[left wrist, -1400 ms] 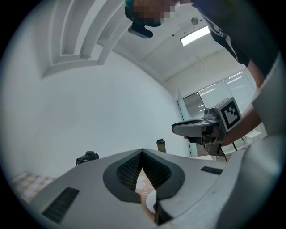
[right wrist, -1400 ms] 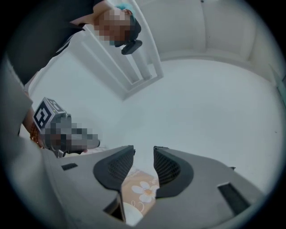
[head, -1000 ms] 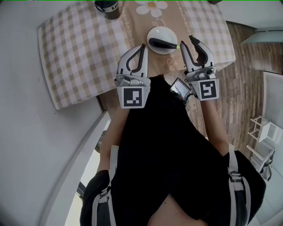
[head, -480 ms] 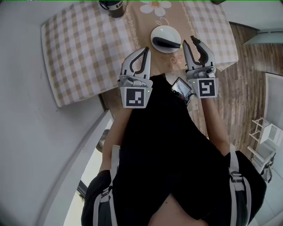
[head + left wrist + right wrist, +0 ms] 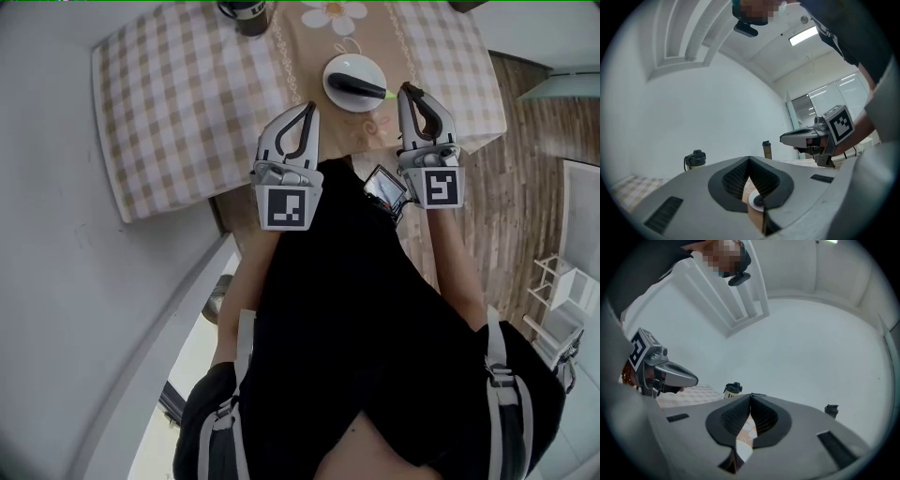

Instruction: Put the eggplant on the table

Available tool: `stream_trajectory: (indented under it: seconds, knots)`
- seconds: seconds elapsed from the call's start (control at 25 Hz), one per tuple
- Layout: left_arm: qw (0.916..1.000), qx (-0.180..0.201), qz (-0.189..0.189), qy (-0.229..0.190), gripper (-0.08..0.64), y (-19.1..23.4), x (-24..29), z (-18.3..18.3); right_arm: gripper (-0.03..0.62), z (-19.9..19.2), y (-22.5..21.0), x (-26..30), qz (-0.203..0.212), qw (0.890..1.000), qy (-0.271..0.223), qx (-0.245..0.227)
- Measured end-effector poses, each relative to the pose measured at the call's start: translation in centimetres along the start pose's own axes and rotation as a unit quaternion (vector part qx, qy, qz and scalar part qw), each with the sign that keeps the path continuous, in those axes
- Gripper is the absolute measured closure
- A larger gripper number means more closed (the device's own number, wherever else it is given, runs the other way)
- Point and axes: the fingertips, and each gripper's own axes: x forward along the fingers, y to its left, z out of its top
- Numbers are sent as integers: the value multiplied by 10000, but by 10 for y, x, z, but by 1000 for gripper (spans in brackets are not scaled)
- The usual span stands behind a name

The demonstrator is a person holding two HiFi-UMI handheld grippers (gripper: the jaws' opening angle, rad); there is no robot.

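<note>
A dark purple eggplant (image 5: pixel 356 82) with a green stem lies on a small white plate (image 5: pixel 339 64) near the front edge of the checked table (image 5: pixel 178 103). Both grippers hover level in front of that edge, short of the plate. My left gripper (image 5: pixel 308 107) is shut and empty, left of the plate; in its own view the pads meet (image 5: pixel 749 159). My right gripper (image 5: pixel 406 89) sits just right of the plate, its jaws having just been closing with nothing between them, and now stands shut (image 5: pixel 751 395). Neither touches the eggplant.
A dark flask (image 5: pixel 246 11) stands at the table's far side, left of a tan flower-print runner (image 5: pixel 323 19). Wooden floor (image 5: pixel 525 187) lies to the right, with a white rack (image 5: pixel 562 281) beyond. A pale wall runs along the left.
The right gripper's jaws have come together from open to shut, empty. Both grippers have stayed in place in front of the plate.
</note>
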Motion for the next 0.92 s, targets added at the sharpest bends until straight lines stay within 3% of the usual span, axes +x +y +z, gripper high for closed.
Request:
stream_trajectory:
  seconds: [0.68, 0.92]
  knots:
    - [10000, 34, -64, -13, 557, -7, -2, 1, 586, -5, -2, -12, -46, 9999, 76, 117]
    - [9997, 55, -132, 208, 557, -16, -3, -9, 586, -10, -8, -20, -85, 9998, 94, 156]
